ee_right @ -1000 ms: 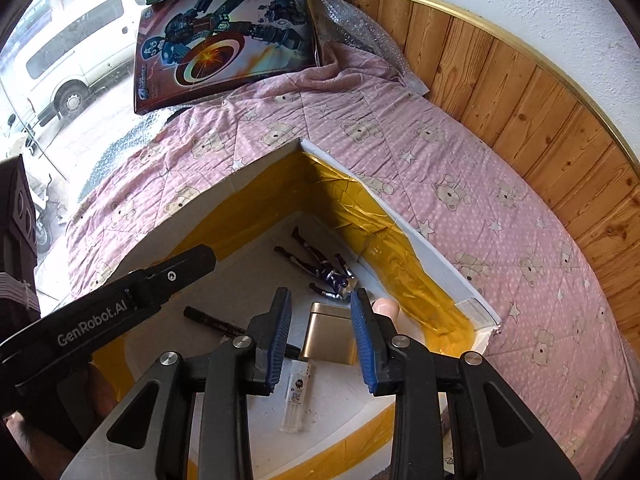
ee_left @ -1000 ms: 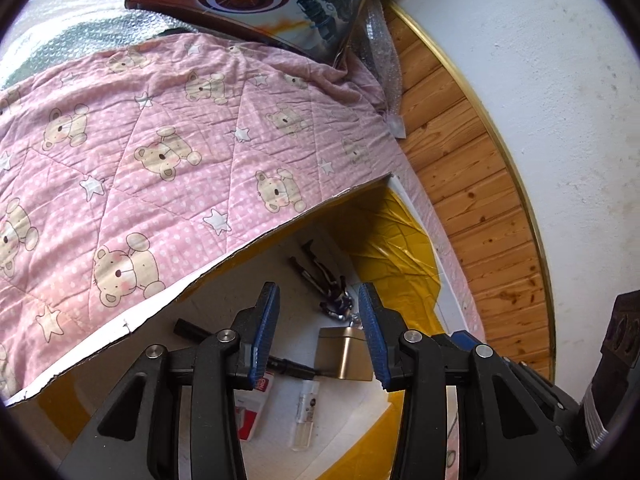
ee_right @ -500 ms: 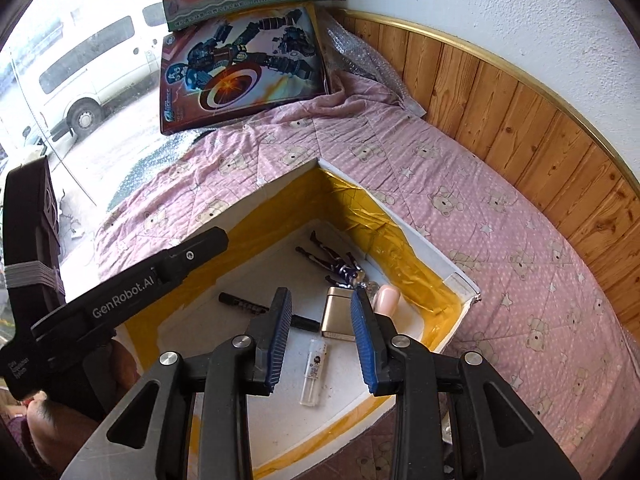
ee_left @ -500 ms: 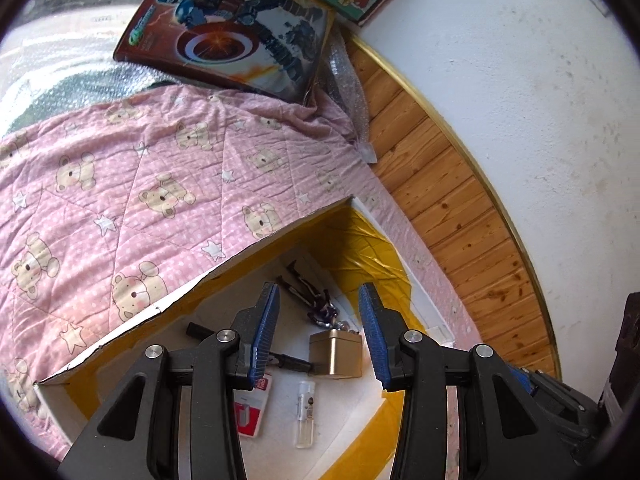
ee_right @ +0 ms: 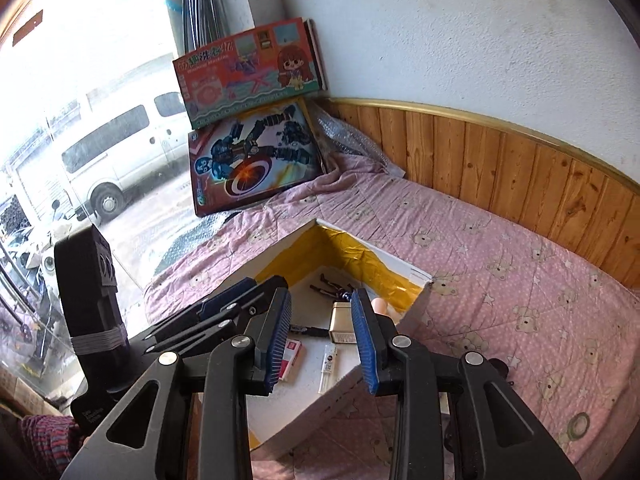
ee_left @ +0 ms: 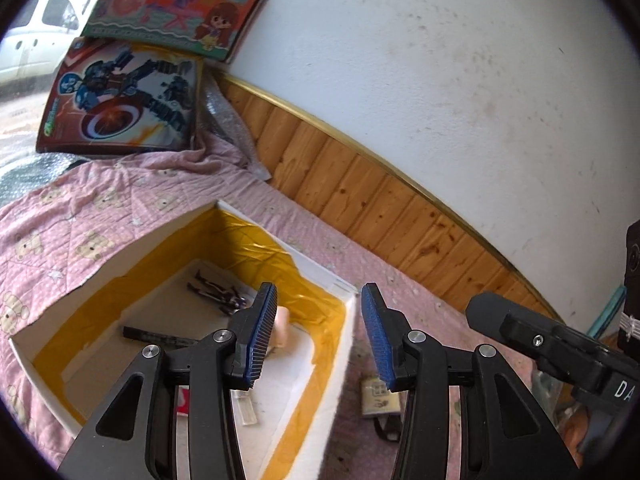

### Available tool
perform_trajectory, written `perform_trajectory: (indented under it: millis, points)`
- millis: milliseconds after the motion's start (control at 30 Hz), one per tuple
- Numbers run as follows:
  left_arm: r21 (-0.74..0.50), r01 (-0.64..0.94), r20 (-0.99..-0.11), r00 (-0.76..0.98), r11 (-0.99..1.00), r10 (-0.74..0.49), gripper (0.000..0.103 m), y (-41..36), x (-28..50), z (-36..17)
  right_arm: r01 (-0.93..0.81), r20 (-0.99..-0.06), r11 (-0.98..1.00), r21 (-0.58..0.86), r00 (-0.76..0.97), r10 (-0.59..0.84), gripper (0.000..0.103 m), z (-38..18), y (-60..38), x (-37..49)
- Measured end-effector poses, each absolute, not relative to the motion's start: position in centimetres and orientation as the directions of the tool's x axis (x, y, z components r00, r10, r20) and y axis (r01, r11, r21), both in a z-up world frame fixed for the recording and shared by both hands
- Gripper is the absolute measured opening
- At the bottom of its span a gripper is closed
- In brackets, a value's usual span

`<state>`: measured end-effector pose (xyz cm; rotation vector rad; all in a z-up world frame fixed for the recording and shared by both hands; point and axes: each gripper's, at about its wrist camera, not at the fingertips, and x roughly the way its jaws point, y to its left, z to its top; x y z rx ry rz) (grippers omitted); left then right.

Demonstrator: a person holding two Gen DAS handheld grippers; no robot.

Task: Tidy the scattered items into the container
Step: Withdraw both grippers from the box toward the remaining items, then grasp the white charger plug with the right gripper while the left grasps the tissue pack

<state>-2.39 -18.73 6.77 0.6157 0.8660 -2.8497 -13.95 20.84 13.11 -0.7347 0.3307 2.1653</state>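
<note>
A white foam box with yellow-taped walls (ee_left: 320, 316) (ee_right: 340, 248) sits on the pink bear quilt. Inside lie a black marker (ee_left: 156, 335), a dark figurine (ee_left: 216, 292) (ee_right: 332, 284), a gold lighter-like block (ee_right: 340, 326), a pale pink piece (ee_left: 282, 326), a clear tube (ee_right: 329, 364) and a red-white packet (ee_right: 290, 358). A small card-like item (ee_left: 380, 396) lies on the quilt outside the box's near right wall. My left gripper (ee_left: 318, 336) is open and empty above the box's right corner. My right gripper (ee_right: 322, 340) is open and empty above the box.
Two toy boxes (ee_right: 252, 152) lean against the window and wall at the far end. Wood panelling (ee_right: 500, 176) and a white wall bound the bed's right side. The right gripper's body (ee_left: 560, 352) shows in the left wrist view; the left gripper's body (ee_right: 92, 300) shows in the right wrist view.
Both grippers have risen and pulled back from the box, so more of the room shows. The left gripper has shifted right, over the box's corner. Both stay open and empty.
</note>
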Motion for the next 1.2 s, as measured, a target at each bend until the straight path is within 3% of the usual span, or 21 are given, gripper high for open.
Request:
perform_trajectory:
  millis: [200, 467, 900, 1200]
  points:
    - [-0.464, 0.084, -0.394, -0.911, -0.882, 0.120, 0.049, -13.8, -2.2, 7.0, -0.800, -0.557, -0.600, 0.009, -0.502, 0.661, 0.037, 12.6, 19.0, -8.9]
    - [-0.441, 0.029, -0.529, -0.816, -0.897, 0.234, 0.049, -9.1, -3.9, 3.9, -0.846, -0.576, -0.532, 0.037, -0.453, 0.680, 0.044, 8.4, 18.4, -3.0]
    - [-0.445, -0.013, -0.684, -0.640, -0.895, 0.350, 0.052, -4.4, -8.9, -1.7, -0.954, -0.700, -0.298, 0.035, -0.237, 0.674, 0.045, 3.1, 23.1, 5.1]
    - [-0.466, 0.016, -0.712, -0.600, -0.885, 0.364, 0.060, -2.8, -14.3, -4.1, -0.979, -0.786, -0.203, -0.027, -0.104, 0.610, 0.064, -1.0, 26.1, 8.1]
